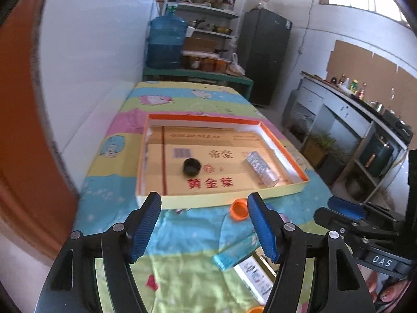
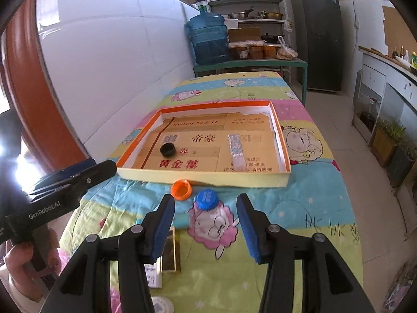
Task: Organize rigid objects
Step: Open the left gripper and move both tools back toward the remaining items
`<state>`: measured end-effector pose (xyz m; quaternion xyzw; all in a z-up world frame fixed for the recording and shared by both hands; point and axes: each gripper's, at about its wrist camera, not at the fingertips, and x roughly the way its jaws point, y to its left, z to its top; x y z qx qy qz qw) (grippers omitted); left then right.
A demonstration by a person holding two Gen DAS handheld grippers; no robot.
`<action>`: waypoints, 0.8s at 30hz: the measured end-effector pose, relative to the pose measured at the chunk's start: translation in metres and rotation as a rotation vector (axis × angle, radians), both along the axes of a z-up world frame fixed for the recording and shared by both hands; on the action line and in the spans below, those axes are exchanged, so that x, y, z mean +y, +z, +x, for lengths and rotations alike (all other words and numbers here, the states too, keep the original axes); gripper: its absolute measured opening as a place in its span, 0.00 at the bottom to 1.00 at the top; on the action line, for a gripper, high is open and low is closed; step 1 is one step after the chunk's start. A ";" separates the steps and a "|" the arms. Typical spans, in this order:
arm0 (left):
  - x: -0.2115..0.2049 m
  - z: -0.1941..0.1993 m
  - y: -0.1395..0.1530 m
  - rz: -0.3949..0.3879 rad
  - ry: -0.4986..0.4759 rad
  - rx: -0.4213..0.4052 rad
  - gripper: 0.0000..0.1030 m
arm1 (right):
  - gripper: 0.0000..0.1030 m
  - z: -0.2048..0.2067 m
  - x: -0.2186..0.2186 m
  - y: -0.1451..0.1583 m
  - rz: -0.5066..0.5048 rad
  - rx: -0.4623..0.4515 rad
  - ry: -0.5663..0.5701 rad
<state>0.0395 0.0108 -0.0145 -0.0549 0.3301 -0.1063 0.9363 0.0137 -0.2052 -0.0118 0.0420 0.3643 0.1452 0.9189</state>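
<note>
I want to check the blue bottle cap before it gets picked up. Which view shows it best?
The right wrist view: the blue cap lies whole on the cloth, ahead of the open right gripper. In the left wrist view I cannot make it out; a finger of the left gripper covers that spot.

A shallow tray sits mid-frame on the cloth-covered table in the right wrist view. In the tray lie two things, well apart — a round cap at its left and a long wrapped box at its right. Just below the tray's near wall, on the cloth, rest a small open cap and, to its right, a ribbed bottle cap. Lower left of these lie flat cards — partly hidden. Behind the table, at the top of the frame, a water jug stands left of a shelf rack, a fridge further right.
</note>
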 end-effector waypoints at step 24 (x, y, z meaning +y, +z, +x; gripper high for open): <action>0.010 -0.061 -0.002 0.039 0.042 0.025 0.68 | 0.48 -0.051 0.014 -0.022 -0.065 0.070 0.051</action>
